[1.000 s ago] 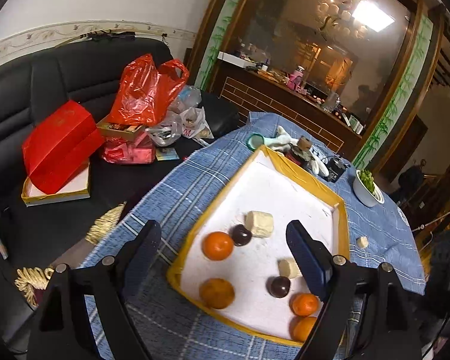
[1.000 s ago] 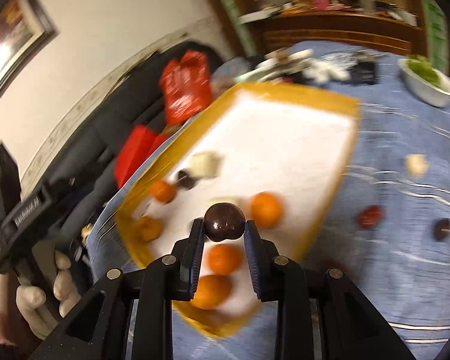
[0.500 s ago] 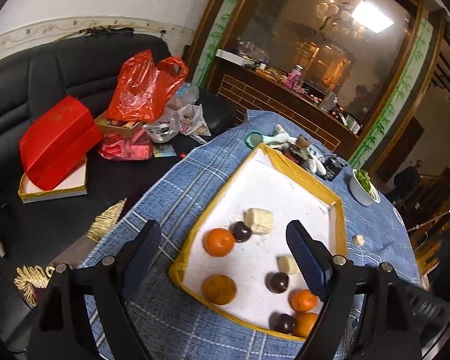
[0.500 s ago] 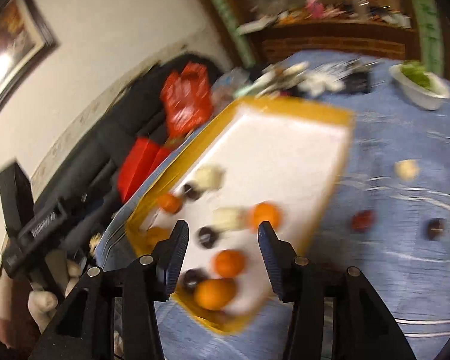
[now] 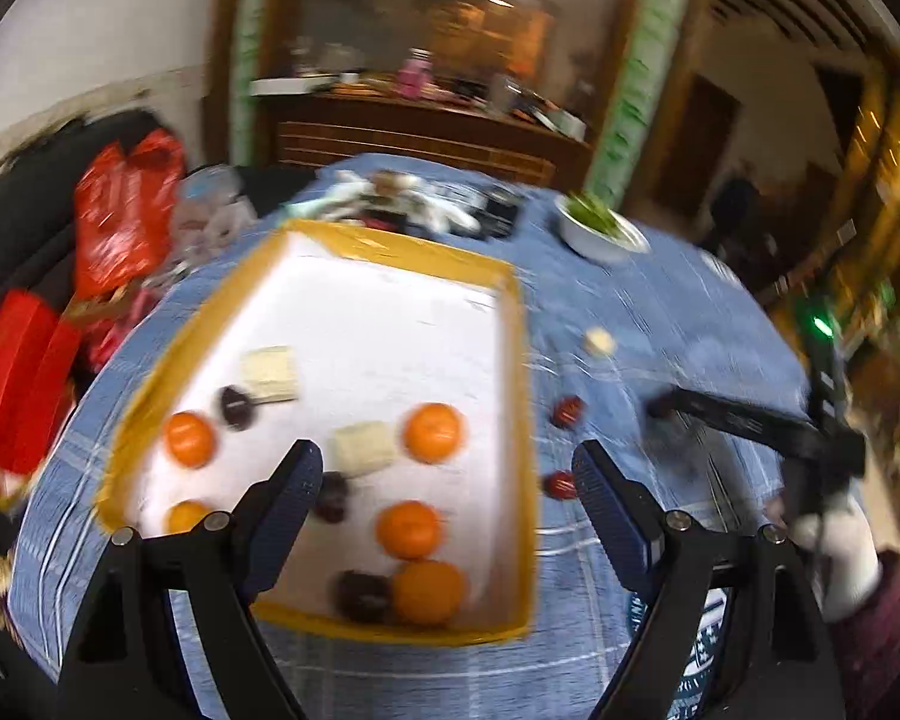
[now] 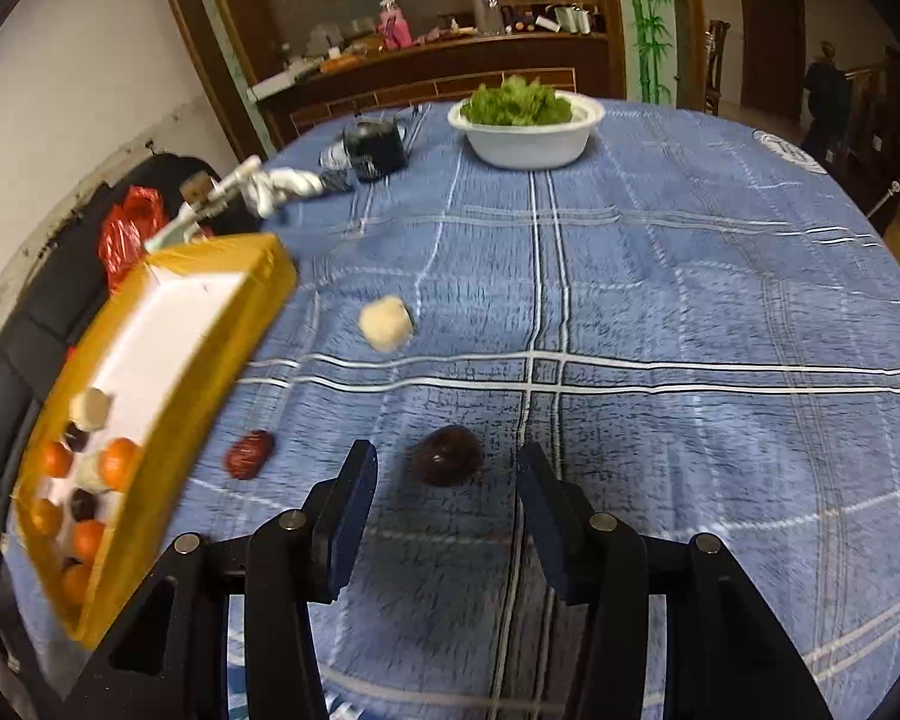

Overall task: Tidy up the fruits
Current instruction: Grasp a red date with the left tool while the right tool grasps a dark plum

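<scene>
A yellow-rimmed tray point(image 5: 516, 360) with a white floor holds several oranges point(image 5: 432, 432), dark round fruits point(image 5: 237, 405) and pale cubes point(image 5: 270, 372). My left gripper point(image 5: 447, 468) hangs open over the tray's near end, holding nothing. Two red dates point(image 5: 567, 411) and a pale piece point(image 5: 598, 339) lie on the blue checked cloth right of the tray. My right gripper point(image 6: 445, 468) is open low over the cloth. A dark fruit point(image 6: 450, 450) lies in line with its gap, and the pads are not touching it. A red date point(image 6: 249, 453) and the pale piece point(image 6: 385, 322) lie nearby.
A white bowl of greens point(image 6: 525, 138) stands at the far side of the table, with a black box point(image 6: 375, 150) and white clutter to its left. Red bags point(image 5: 126, 222) sit on a black sofa left of the table. A gloved hand point(image 5: 840, 546) holds the right gripper point(image 5: 750, 420).
The right gripper let go of a dark fruit over the tray, then swung right over the cloth. The left view swung right and rolled, so the right gripper now shows in it.
</scene>
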